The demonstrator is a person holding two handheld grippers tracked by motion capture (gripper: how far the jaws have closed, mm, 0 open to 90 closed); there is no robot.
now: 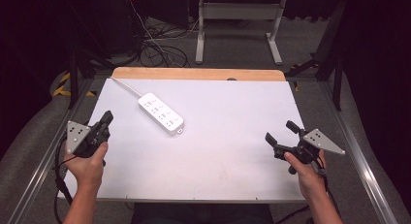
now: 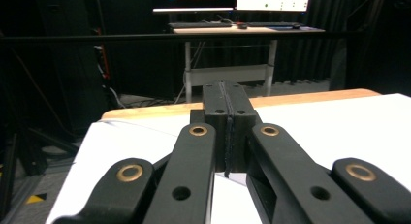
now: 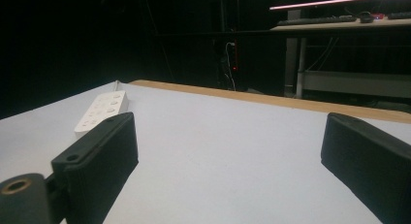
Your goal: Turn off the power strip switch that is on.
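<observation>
White tabletop [image 1: 218, 151] fills the near ground, a pale sheet laid over a wooden board whose bare edge shows along the far side. Nearest the person, the two hands sit at opposite sides of it. The left gripper [image 1: 107, 118] rests at the left edge, angled forward toward the middle, its jaws pressed flat together with nothing between them — the left gripper view shows the two black pads meeting in a single seam. The right gripper [image 1: 281, 132] hangs over the right edge with its jaws spread wide and empty, pointed across the sheet; in the right gripper view the gap between them frames bare surface.

Farther in, left of centre, a white power strip [image 1: 161, 113] lies flat and diagonal, its cord [image 1: 125, 86] running off toward the far left corner. It is well apart from both grippers, closer to the left one, probably set in the open so either hand can reach it.

Beyond the tabletop — dark floor, tangled cables [image 1: 155, 44] and a grey desk frame [image 1: 238, 25].
</observation>
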